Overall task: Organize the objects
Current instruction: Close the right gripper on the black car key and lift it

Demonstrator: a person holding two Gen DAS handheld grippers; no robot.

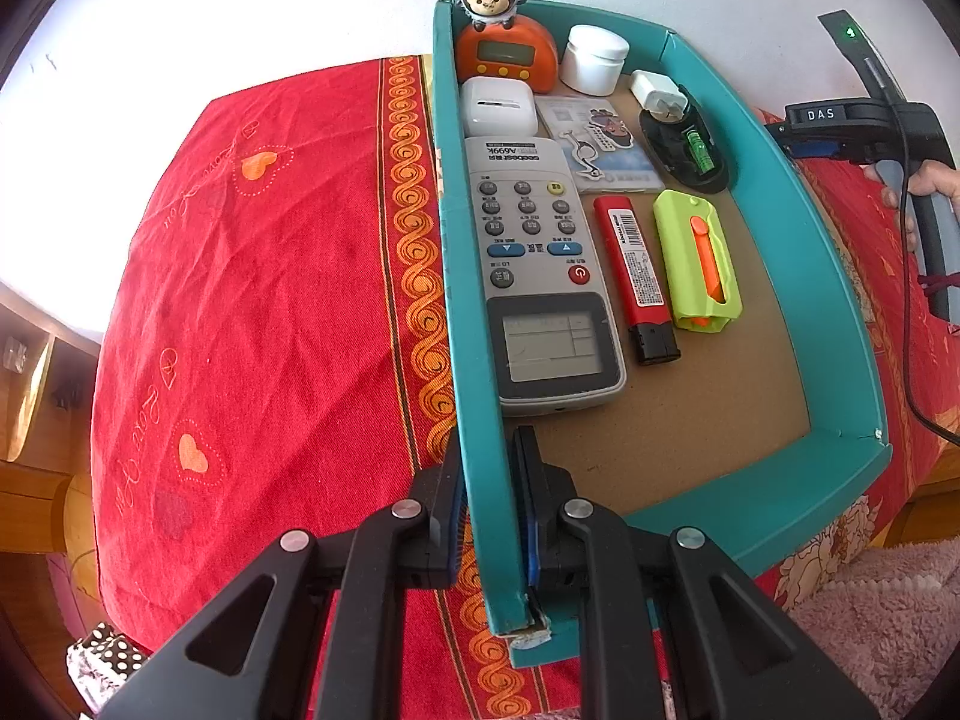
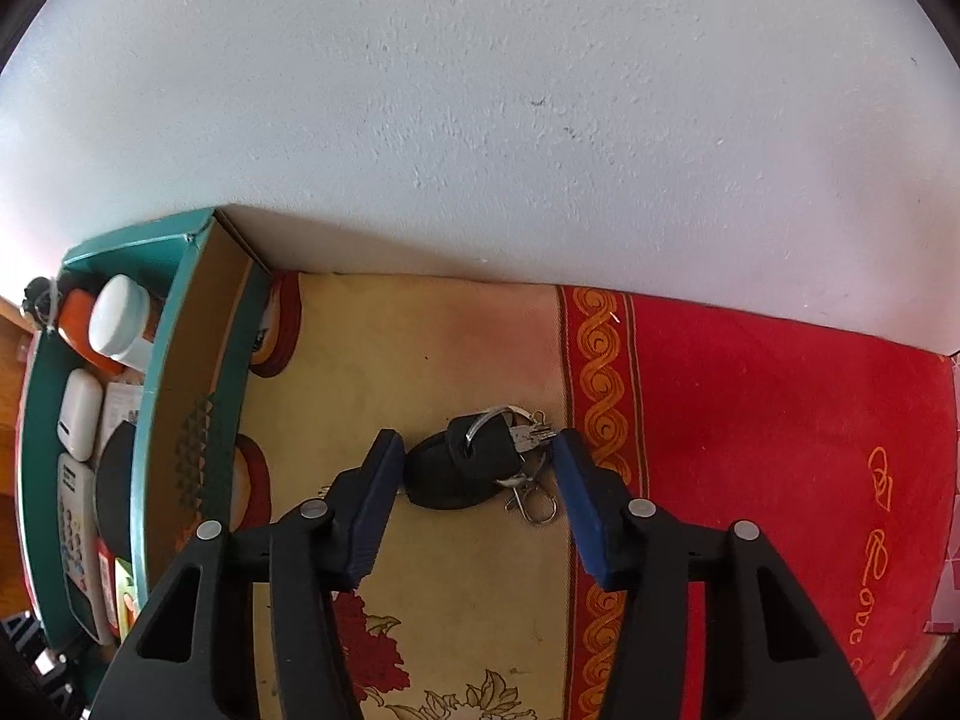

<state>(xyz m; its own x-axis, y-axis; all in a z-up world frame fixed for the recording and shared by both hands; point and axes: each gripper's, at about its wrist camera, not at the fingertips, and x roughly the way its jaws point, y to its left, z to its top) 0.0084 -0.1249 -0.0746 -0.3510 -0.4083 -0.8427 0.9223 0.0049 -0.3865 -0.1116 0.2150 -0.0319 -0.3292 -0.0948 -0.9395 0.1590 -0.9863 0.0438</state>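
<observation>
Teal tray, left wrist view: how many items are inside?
9 in the teal tray: monkey timer, white jar, charger plug, earbud case, card, black level, remote, red lighter, green box cutter. Smaller items may be hidden.

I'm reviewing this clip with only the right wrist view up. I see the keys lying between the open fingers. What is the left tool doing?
Observer: The left tool is clamped on the teal box's near side wall, one finger outside, one inside.
Operator: Is there room in the box for the keys?
Observer: Yes, bare cardboard floor shows at the near end, beside the green utility knife.
Operator: What lies between that knife and the remote?
Observer: A red lighter with a black end, lying parallel to the remote.
Operator: And my side?
Observer: The right tool is open around the keys, not yet gripping.
</observation>
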